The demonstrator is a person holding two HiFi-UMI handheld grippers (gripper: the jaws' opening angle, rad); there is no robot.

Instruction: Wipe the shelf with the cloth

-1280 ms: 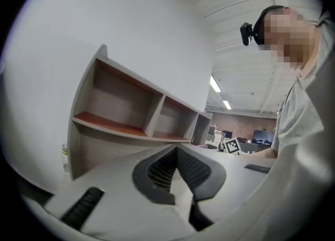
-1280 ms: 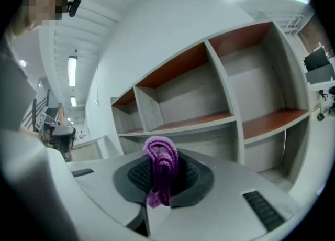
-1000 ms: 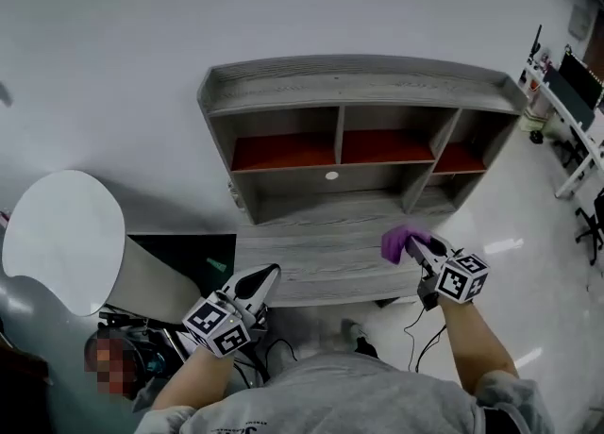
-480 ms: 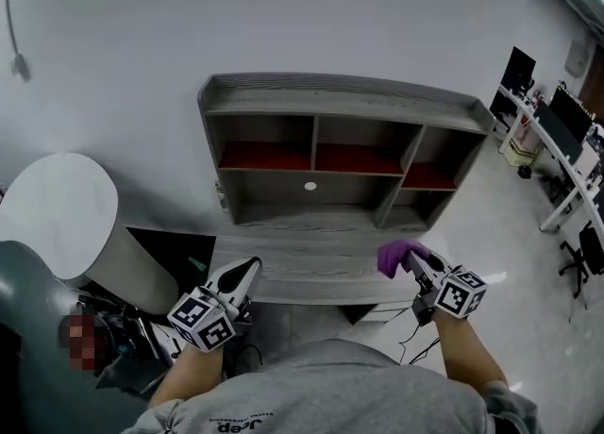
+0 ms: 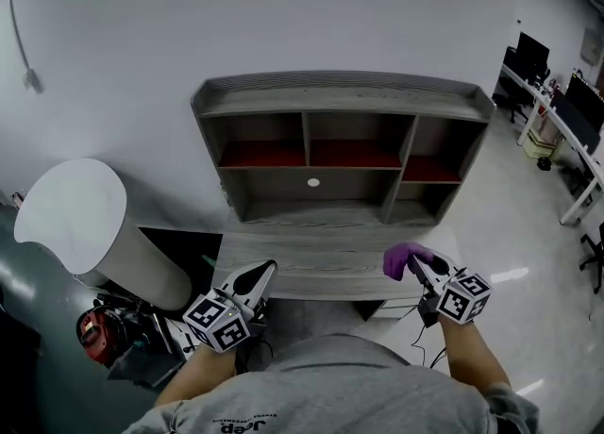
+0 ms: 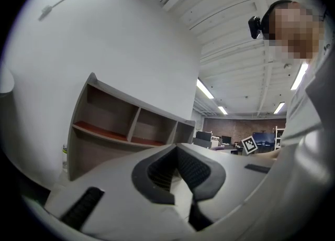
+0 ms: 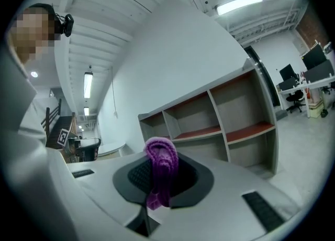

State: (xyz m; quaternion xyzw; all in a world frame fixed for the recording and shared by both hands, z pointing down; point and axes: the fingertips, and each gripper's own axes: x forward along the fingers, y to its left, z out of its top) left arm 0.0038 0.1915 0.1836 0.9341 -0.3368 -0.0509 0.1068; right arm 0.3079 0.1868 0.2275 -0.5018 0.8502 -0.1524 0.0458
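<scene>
White wall backs the grey shelf (image 5: 340, 92), its long axis running nine to three in the head view. It lies at twelve o'clock from the right gripper (image 5: 416, 264), which holds the purple cloth (image 5: 400, 257) by the lower ledge's right end. In the left gripper view, the left gripper (image 6: 177, 147) has its jaws together on nothing. In the right gripper view, the jaws pinch the cloth (image 7: 159, 164) and the compartments sit at one o'clock, so the right hand looks better placed.

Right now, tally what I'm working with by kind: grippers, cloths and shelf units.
Grippers: 2 (left gripper, right gripper)
Cloths: 1 (purple cloth, held by the right gripper)
Shelf units: 1 (shelf unit)
Total: 4
</scene>
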